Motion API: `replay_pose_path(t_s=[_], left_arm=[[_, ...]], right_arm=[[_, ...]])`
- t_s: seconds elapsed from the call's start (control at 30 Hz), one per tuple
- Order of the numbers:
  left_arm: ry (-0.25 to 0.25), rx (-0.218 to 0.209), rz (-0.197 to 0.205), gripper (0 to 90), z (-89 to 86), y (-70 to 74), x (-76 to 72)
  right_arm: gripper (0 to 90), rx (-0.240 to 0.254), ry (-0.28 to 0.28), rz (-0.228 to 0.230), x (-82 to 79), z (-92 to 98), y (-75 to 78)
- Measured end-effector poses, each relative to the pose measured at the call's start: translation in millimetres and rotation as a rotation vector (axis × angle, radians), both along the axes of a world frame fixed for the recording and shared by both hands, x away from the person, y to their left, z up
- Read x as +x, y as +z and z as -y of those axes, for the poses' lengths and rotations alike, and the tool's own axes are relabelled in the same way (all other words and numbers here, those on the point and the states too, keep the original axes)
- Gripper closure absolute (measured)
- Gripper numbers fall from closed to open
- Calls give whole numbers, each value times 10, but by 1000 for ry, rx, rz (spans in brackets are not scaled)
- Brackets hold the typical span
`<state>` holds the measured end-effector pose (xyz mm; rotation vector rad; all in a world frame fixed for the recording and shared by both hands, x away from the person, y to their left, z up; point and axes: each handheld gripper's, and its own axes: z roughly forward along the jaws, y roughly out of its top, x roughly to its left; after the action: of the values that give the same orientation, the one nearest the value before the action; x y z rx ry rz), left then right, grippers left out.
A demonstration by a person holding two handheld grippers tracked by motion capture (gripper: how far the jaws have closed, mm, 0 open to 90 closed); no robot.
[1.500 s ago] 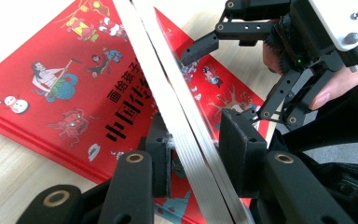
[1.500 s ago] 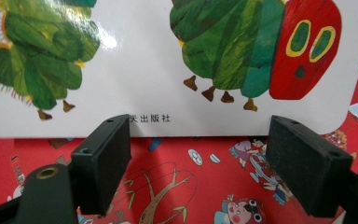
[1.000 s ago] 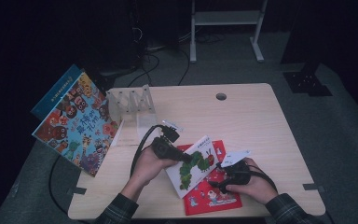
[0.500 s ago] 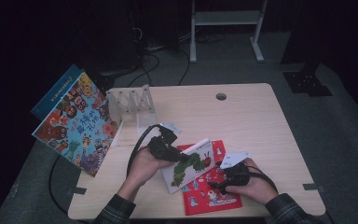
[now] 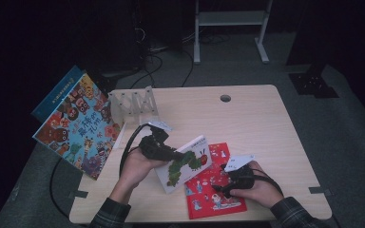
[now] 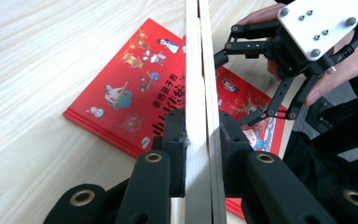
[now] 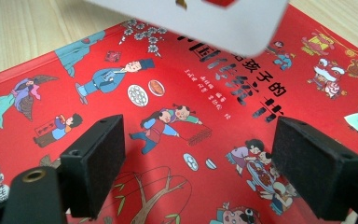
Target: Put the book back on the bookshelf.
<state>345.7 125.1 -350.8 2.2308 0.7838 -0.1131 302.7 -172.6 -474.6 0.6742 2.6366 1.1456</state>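
Left claw lifting caterpillar book off red book; right claw open.

Pale wood tabletop (image 5: 247, 123) in a dark room. Left claw (image 6: 200, 135) clamps the white caterpillar book (image 5: 184, 164), tilted above the red picture book (image 5: 214, 190) lying flat. Right claw (image 7: 200, 163), jaws just widened, hovers empty over the red cover; Chinese title not legible.

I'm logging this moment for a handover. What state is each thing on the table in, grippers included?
Caterpillar book: closed, tilted up, clamped.
Red book: closed, flat on the table.
Big colourful book: closed, leaning off the table's left edge.
Clear rack: upright, empty.
Left gripper: shut on the caterpillar book.
Right gripper: open, above the red book.
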Motion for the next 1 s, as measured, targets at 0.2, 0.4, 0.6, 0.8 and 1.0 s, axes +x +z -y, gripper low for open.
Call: replay_pose_path(t_s=[0.2,0.4,0.6,0.8,1.0], left_arm=[[21,5,17,764,-141,52,-15],[54,5,20,764,-308,69,-19],[94,17,23,764,-495,76,-19],[139,29,22,764,-703,77,-3],[187,44,18,764,-901,73,20]], right_arm=[[163,2,0,1,1,0,-2],[162,2,1,3,4,1,-3],[162,4,2,5,8,3,-5],[162,5,0,5,11,5,-6],[162,6,-3,6,16,7,-8]])
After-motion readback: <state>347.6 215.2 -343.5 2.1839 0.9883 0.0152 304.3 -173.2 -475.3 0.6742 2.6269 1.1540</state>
